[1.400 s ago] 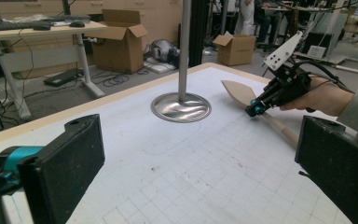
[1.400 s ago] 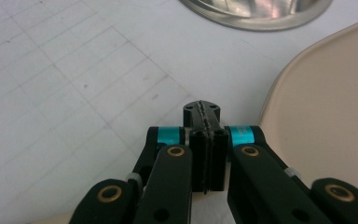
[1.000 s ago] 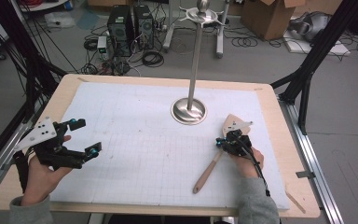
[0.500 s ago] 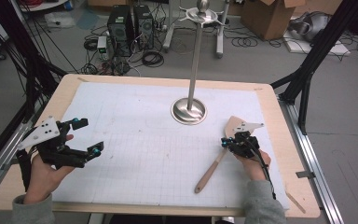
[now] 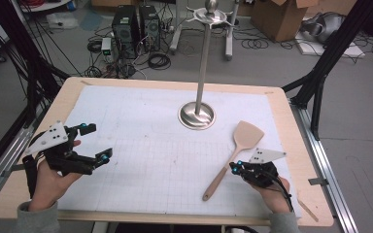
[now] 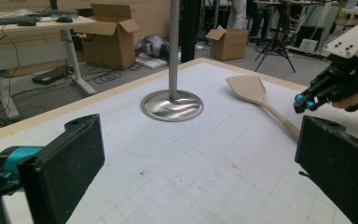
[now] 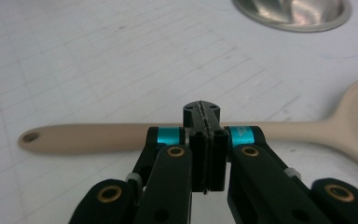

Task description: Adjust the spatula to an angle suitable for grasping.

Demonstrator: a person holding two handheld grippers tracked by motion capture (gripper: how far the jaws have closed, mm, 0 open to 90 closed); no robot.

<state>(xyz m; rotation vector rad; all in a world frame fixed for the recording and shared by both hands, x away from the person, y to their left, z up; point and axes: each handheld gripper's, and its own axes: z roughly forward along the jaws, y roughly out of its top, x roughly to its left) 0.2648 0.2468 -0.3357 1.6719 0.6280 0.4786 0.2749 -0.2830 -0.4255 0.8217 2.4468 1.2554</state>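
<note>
A wooden spatula (image 5: 233, 158) lies flat on the white grid mat, blade toward the metal stand. My right gripper (image 5: 235, 166) is shut with nothing between its jaws, and its tip rests just beside the handle's middle. In the right gripper view the closed tip (image 7: 202, 112) points at the spatula handle (image 7: 98, 137), which lies crosswise beyond it. My left gripper (image 5: 96, 141) hovers at the mat's left side, wide open and empty. The left gripper view looks between the two black pads (image 6: 70, 158) at the spatula (image 6: 251, 88) and the right gripper (image 6: 304, 100) farther off.
A metal stand with a round base (image 5: 196, 115) and a tall pole (image 5: 204, 58) stands at the back middle of the mat (image 5: 141, 126). A thin wooden stick (image 5: 307, 209) lies near the table's right front corner. Dark frame posts flank the table.
My right gripper has drawn back from the spatula's blade toward the near edge, uncovering the blade. The spatula and the left gripper have stayed nearly in place.
</note>
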